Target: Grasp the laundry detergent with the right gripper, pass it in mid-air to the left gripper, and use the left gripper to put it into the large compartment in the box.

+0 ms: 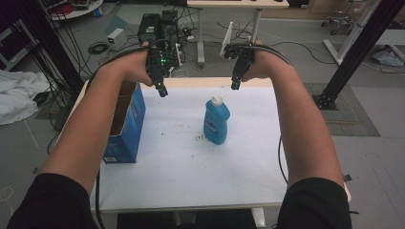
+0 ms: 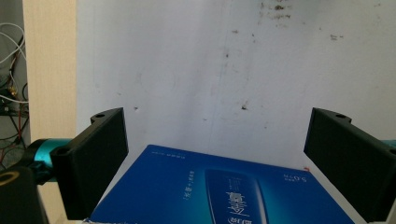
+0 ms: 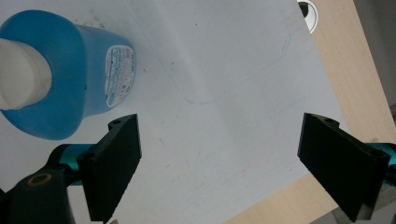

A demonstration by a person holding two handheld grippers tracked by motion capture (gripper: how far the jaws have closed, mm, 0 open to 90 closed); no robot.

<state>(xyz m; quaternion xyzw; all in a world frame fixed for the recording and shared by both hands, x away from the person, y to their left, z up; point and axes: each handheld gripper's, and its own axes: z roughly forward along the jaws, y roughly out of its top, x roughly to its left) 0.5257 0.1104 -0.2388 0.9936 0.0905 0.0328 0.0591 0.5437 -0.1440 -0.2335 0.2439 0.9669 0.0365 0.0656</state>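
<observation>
blue bottle point(image 1: 216, 122) | white cap | upright | mid-table, near blue box point(image 1: 125, 125)

Tabletop point(image 1: 191, 186): white sheet, dark specks nr centre
Floor: PC tower point(image 1: 149, 27), cables
Left edge: white cloth point(image 1: 16, 95)

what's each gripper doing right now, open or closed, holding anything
Left gripper: open, holding nothing, above the blue box.
Right gripper: open, holding nothing, beside the blue bottle.
</observation>
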